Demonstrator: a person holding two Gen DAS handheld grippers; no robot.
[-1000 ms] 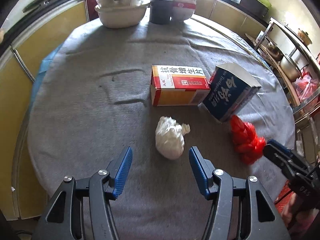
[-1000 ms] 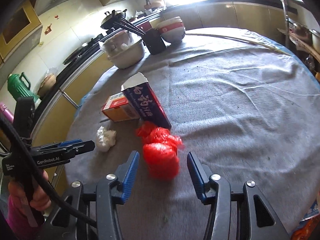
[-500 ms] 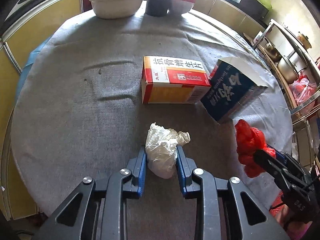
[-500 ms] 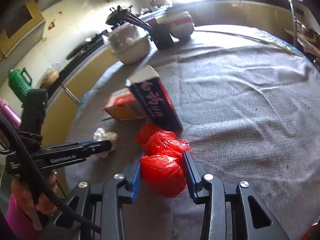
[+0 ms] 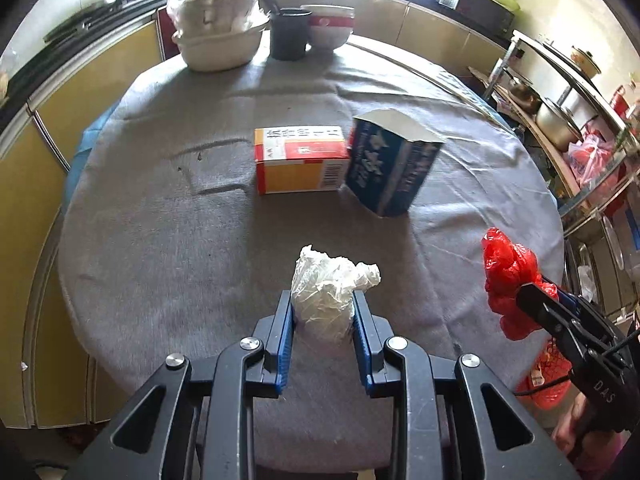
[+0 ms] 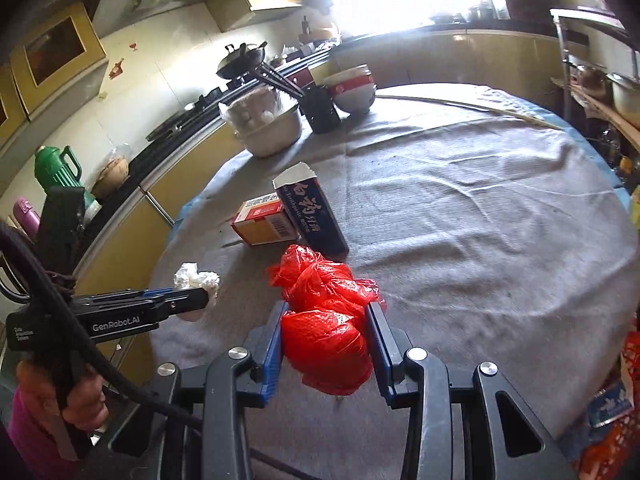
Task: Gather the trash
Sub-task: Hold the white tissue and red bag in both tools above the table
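Both grippers have closed since a second ago and lifted their loads off the grey cloth. The left gripper (image 5: 323,312) now clamps the crumpled white plastic wad (image 5: 326,292) between its blue pads, where earlier the wad lay loose ahead of open jaws. The right gripper (image 6: 326,338) squeezes the crumpled red plastic bag (image 6: 326,320) the same way.

From the left wrist view, the red bag (image 5: 508,276) hangs at about 3 o'clock from the white wad, over the rim of the round cloth-covered bench (image 5: 160,220). Toward 12 o'clock, well apart from both, the orange-and-white cardboard box (image 5: 300,164) lies flat on the bench, touching the open dark blue carton (image 5: 388,168) at its right. At the far edge stand a white lidded basin (image 5: 218,46), a black cup (image 5: 289,34) and a red-banded white bowl (image 5: 330,30). A person's hand (image 6: 86,400) grips the left tool's handle.
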